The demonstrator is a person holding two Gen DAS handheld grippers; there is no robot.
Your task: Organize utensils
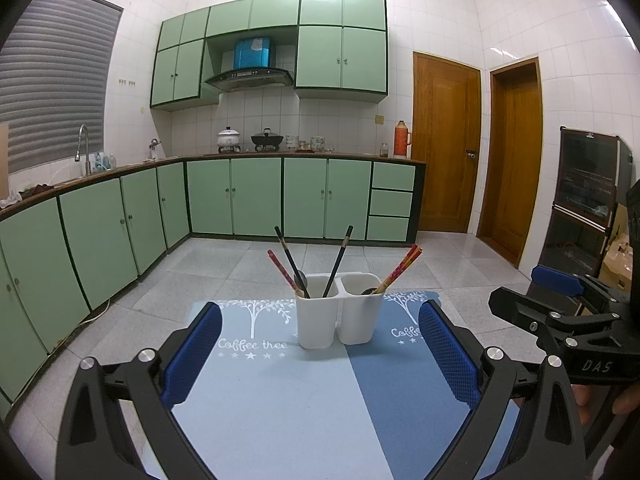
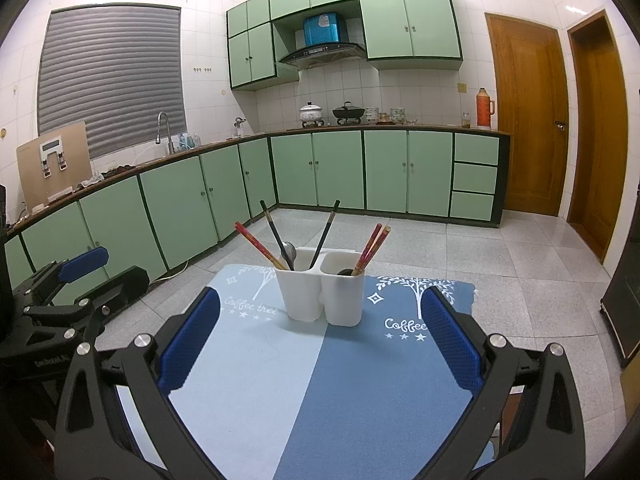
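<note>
Green cabinets [image 1: 256,196] – range hood [image 1: 250,76], orange thermos [image 1: 401,140], wooden doors [image 1: 446,144]

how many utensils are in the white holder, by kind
Black chopsticks: 2
Red chopsticks: 3, one in the left compartment, two in the right
Spoons: 2, one in each compartment
Total in the white holder: 7

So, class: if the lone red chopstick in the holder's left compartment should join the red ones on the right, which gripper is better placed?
Probably left: the left gripper, open, faces the red chopstick more directly than the right gripper.
</note>
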